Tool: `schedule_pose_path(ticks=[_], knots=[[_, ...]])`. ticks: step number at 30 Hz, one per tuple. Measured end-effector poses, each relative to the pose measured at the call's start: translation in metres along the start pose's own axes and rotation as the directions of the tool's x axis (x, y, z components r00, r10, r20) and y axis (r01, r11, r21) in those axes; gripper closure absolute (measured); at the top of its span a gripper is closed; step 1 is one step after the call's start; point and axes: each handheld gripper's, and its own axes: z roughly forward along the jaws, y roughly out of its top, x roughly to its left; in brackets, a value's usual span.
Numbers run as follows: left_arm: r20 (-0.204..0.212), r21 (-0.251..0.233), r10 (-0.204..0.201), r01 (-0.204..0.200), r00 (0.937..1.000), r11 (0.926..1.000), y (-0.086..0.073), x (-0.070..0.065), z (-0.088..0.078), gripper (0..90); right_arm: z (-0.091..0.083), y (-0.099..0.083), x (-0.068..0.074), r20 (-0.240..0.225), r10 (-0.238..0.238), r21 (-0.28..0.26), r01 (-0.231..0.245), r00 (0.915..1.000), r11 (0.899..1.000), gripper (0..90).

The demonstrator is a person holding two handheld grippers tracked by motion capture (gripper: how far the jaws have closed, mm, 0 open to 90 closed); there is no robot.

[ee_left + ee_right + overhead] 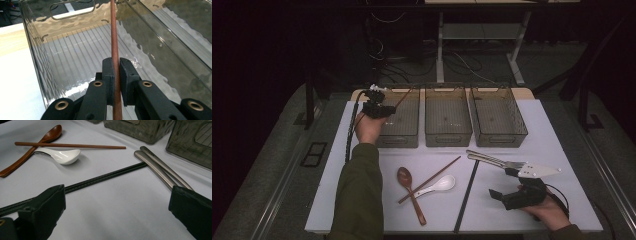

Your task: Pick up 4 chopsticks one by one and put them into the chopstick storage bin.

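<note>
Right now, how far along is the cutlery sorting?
Done: nothing; all three bins look empty. In hand: left gripper holds a brown chopstick over the left bin. Left: brown chopstick, wooden spoon, white spoon, black chopsticks, metal forks; right gripper open.

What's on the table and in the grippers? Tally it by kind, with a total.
Bins: 3
Brown chopsticks: 2
Black chopsticks: 2
Spoons: 2
Steel utensils: 2
Total: 11

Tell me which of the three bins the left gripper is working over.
The leftmost bin. The left gripper hangs over it, clamped on a brown chopstick, while the middle bin and right bin stand untouched.
</note>
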Motion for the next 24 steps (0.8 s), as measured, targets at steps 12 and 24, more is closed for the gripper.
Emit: schedule_pose_path(ticks=[12,24], knots=[[-0.002,-0.009,-0.006,0.006,1.0,0.9999,0.001,-0.001,0.0,75.4,0.0,0.0,0.0,-0.001,-0.002,0.0,0.002,1.0,1.0,0.9],[0.039,-0.005,0.061,-0.061,0.9974,0.9982,0.004,-0.012,-0.015,60.2,0.0,0.0,0.0,0.001,-0.002,0.002,0.002,1.0,1.0,0.9]])
